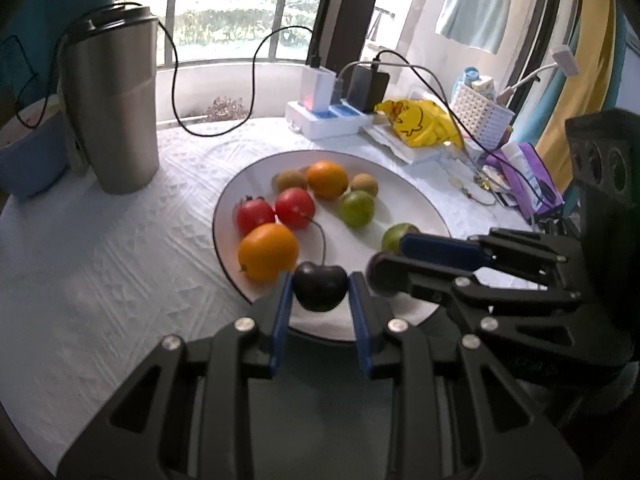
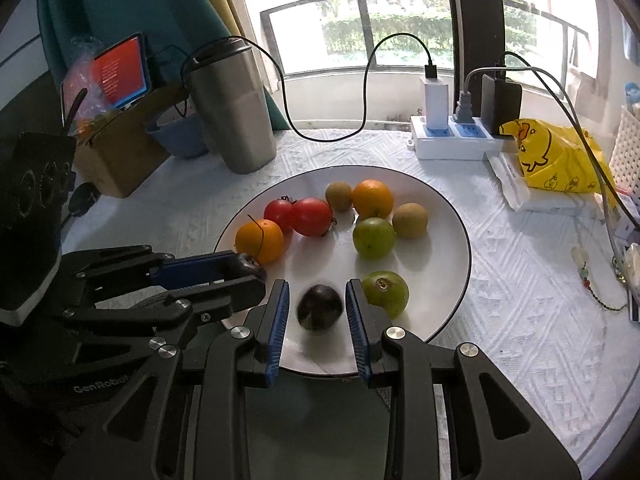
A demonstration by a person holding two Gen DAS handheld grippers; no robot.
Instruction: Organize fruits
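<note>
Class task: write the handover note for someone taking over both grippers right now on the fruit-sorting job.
Left gripper: shut on a dark cherry above the plate's near rim.
Right gripper: open, straddling a dark fruit lying on the plate; not gripped.
On the plate, paired: two tomatoes, two kiwis. Spread apart: two oranges, two green fruits.
Left to do: probably set both dark fruits down together.
</note>
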